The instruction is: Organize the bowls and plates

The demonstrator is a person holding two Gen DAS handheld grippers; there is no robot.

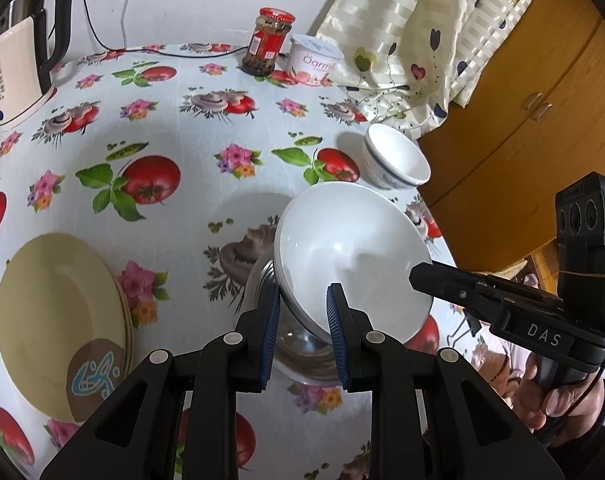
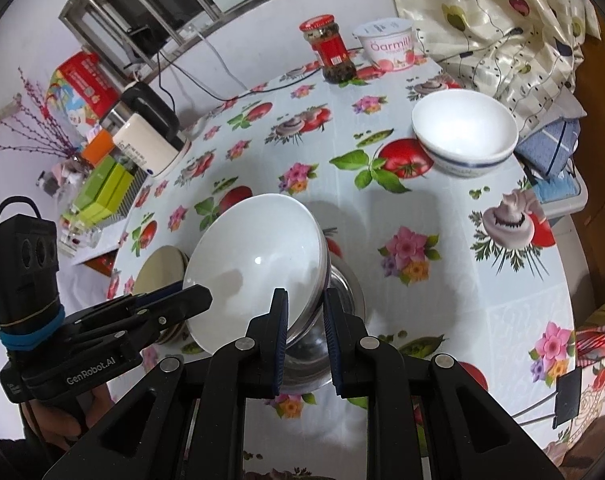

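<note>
A large white bowl is tilted above a steel bowl on the flowered table. My left gripper has its blue pads around the white bowl's near rim. My right gripper straddles the opposite rim, one pad inside and one outside the white bowl, above the steel bowl. Whether either pair of pads presses the rim is unclear. A smaller blue-banded white bowl stands at the table's right edge. Stacked yellow plates lie at the left.
A red-lidded jar and a yoghurt tub stand at the back. A kettle stands at the back left with cables. A curtain hangs at the right, beside a wooden cabinet.
</note>
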